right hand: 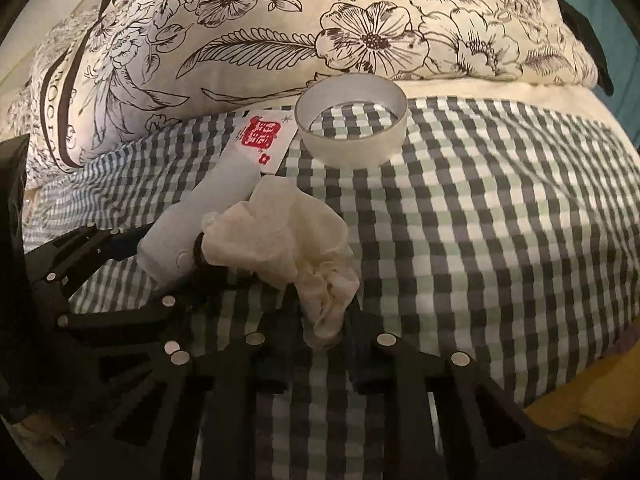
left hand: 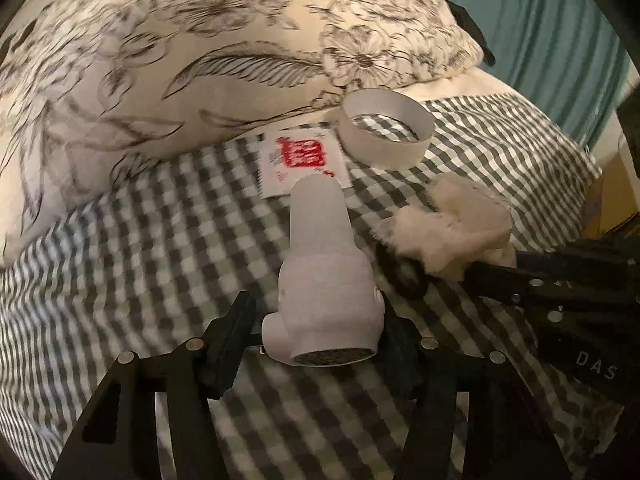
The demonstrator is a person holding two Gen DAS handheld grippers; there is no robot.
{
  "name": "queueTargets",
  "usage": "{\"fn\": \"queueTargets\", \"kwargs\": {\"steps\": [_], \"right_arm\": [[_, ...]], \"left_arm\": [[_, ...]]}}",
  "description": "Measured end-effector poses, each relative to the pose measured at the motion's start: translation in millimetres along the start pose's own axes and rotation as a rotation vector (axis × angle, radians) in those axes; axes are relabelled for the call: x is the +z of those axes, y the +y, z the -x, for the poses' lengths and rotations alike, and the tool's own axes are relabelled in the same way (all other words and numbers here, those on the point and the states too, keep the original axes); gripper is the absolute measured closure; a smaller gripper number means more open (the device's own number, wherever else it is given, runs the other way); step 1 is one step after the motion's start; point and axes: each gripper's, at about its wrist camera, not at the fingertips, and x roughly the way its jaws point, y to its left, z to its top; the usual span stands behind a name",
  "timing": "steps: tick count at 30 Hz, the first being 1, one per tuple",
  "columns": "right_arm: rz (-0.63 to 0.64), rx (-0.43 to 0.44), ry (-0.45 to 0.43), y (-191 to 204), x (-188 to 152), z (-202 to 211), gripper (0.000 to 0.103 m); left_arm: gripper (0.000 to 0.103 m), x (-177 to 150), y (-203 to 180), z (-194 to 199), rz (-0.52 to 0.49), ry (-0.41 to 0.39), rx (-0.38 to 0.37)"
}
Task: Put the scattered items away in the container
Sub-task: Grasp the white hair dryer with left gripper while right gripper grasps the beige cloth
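So, going camera by camera:

Left wrist view, left gripper (left hand: 316,332): jaws about halfway in, one pad on each side of the wide base of a white plastic bottle (left hand: 320,276). It lies on its side, neck pointing away toward the pillow. Pads look pressed against it.

Left wrist view, right gripper (left hand: 404,276): comes in from the right edge with its tips buried in a crumpled white tissue (left hand: 444,228); can't read the jaws from this angle.

Left wrist view, container (left hand: 386,134): short white round tub, open top, upright on the checked bedsheet (left hand: 160,240), past the bottle and well apart from it. A white sachet with red print (left hand: 300,160) lies flat just left of it, right beyond the bottle's neck.

Left wrist view, edges: floral pillow (left hand: 160,60) walls off the far side; the bed drops off on the right.

Right wrist view, right gripper (right hand: 324,332): nearly closed, pinching the tissue's (right hand: 288,232) lower tail.

Right wrist view, left gripper (right hand: 168,256): at left, around the bottle (right hand: 192,216), which touches the tissue.

Right wrist view, room: the container (right hand: 352,128) sits straight ahead against the pillow (right hand: 280,32), with bare sheet (right hand: 480,220) wide open to the right.
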Motion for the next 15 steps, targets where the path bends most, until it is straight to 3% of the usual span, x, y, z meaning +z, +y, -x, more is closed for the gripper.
{"fn": "queueTargets", "kwargs": {"steps": [9, 12, 14, 15], "right_arm": [[-0.014, 0.005, -0.011, 22, -10, 38, 0.085], [-0.013, 0.019, -0.023, 32, -12, 59, 0.085], [-0.001, 0.017, -0.04, 40, -14, 80, 0.085], [0.007, 0.02, -0.051, 44, -15, 93, 0.085]], "left_arm": [[0.043, -25, 13, 62, 0.079, 0.038, 0.069], [0.044, -28, 9, 99, 0.103, 0.015, 0.048], [0.049, -28, 7, 120, 0.112, 0.003, 0.047], [0.057, -27, 5, 128, 0.115, 0.003, 0.051]]}}
